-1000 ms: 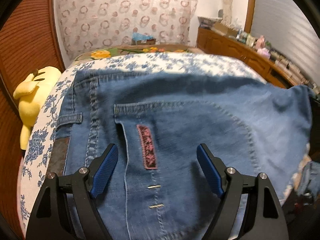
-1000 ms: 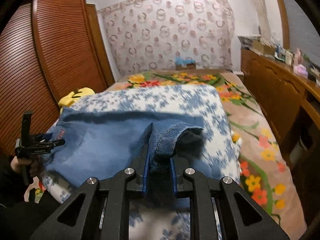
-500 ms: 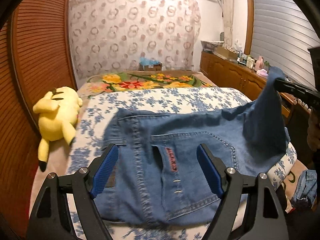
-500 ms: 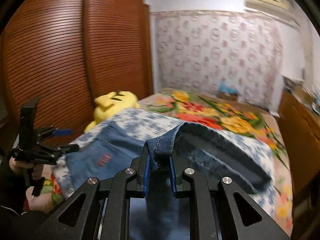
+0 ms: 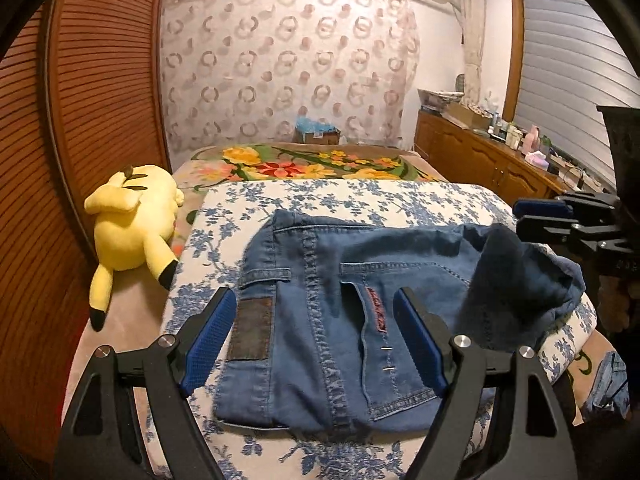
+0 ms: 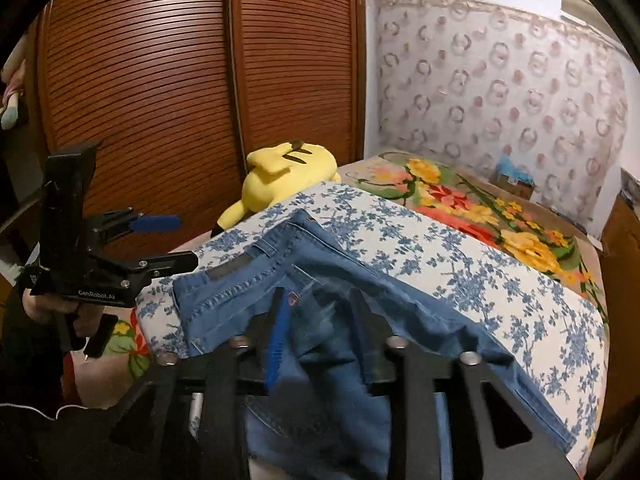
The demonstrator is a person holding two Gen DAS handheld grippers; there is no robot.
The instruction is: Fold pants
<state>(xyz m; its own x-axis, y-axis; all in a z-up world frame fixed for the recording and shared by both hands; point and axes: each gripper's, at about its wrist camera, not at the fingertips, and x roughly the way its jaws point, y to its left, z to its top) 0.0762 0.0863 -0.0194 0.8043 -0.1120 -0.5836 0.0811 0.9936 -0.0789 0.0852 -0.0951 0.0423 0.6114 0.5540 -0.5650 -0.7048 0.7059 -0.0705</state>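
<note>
Folded jeans [image 5: 320,312] on floral bed [image 5: 360,200], left gripper [image 5: 316,344] fingers spread wide above waistband, empty, right gripper [image 6: 316,320] fingers just opening, denim loose between them, yellow plush [image 5: 132,224] beyond left fingers

Faded blue denim for the pants [image 5: 320,312], coarse in weave, thick stitching along the seams, a dull brown leather-like patch [image 5: 250,330] at the waistband. Soft printed cotton on the bed [image 5: 360,200], fuzzy yellow plush on the toy [image 5: 132,224], glossy slatted brown wood on the wardrobe doors [image 6: 180,80]. Matt black plastic on the left tongs [image 5: 316,336] and right tongs [image 6: 320,332], ribbed blue rubbery pads [image 5: 208,336], small shiny metal screw heads.
</note>
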